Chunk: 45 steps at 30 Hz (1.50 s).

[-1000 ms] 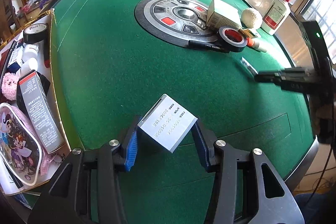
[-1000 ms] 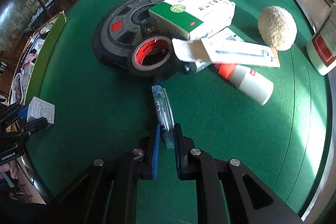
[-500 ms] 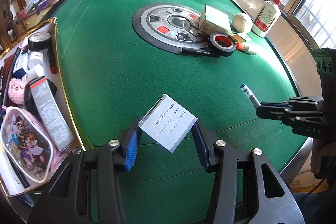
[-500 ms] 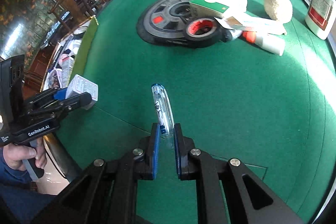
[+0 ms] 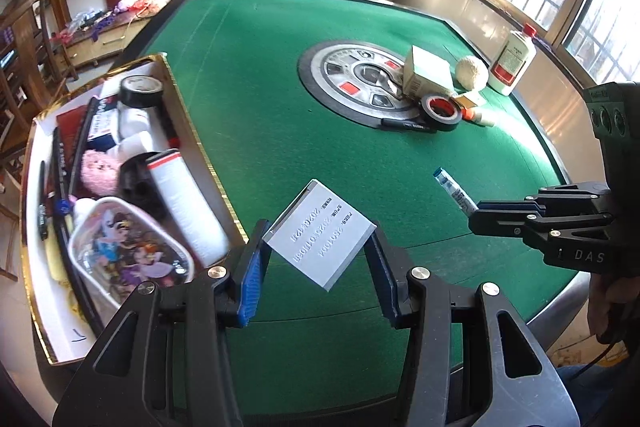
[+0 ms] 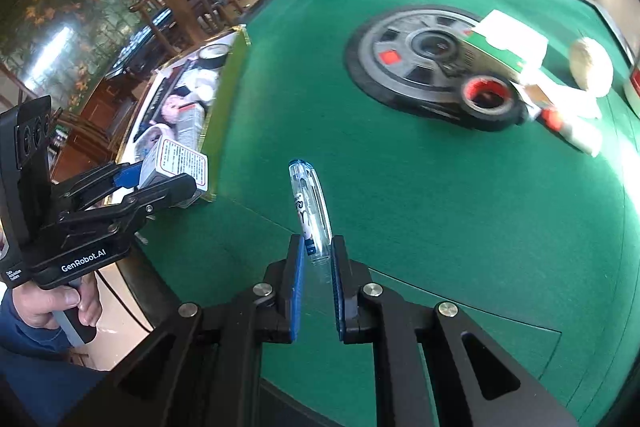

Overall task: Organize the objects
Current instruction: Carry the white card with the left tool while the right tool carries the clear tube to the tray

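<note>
The left gripper is clamped on a small white box, held tilted above the near edge of the green counter, just beside the gold-rimmed tray at the counter's left edge. The tray is crowded: a tape roll at its far end, a pink pouch at its near end. The right gripper is clamped on the end of a clear pen, raised over the counter's near-right area. Between both grippers and the central disc the felt is bare. The remaining items, a red-cored tape, a carton, a ball and a bottle, cluster at the disc's right side toward the counter's right edge.
</note>
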Each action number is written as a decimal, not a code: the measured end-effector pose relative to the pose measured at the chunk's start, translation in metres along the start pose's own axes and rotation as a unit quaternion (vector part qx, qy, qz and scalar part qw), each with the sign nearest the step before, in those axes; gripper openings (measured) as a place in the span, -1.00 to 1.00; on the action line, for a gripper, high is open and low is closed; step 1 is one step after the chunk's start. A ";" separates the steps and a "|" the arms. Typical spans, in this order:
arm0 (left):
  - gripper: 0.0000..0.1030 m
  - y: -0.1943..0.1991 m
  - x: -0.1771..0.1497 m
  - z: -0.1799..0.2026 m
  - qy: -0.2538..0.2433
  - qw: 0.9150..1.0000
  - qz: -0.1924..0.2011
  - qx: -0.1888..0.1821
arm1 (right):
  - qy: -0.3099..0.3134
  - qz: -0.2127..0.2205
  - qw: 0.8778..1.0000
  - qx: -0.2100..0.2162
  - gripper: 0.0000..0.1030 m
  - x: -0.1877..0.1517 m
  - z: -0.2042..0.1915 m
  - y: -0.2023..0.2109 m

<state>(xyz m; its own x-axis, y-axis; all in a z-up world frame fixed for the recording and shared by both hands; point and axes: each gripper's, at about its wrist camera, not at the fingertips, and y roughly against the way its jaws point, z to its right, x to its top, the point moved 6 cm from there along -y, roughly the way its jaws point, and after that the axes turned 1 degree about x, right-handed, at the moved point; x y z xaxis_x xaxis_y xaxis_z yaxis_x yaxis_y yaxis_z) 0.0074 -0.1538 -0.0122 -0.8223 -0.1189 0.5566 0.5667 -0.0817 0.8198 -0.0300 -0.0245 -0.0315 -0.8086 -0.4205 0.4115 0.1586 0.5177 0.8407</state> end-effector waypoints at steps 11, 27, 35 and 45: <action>-0.09 0.032 -0.011 -0.052 0.033 0.999 0.024 0.017 | 0.042 -0.003 0.999 0.022 -0.79 0.020 -0.066 -0.018; -0.09 0.062 -0.045 -0.152 0.102 0.993 0.031 0.056 | 0.099 -0.028 0.993 0.055 -0.79 0.039 -0.168 -0.073; -0.09 0.058 -0.057 -0.176 0.119 0.991 0.020 0.057 | 0.116 -0.042 0.990 0.061 -0.79 0.043 -0.198 -0.101; -0.09 0.047 -0.062 -0.192 0.122 0.991 0.003 0.055 | 0.132 -0.055 0.988 0.066 -0.79 0.043 -0.223 -0.123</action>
<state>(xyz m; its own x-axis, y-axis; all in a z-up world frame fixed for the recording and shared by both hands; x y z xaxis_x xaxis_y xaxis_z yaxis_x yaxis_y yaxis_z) 0.0955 -0.3400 -0.0341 -0.7746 -0.3557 0.5230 0.5510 0.0265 0.8341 0.0421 -0.2720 -0.0389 -0.6383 -0.6506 0.4115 -0.0118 0.5428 0.8397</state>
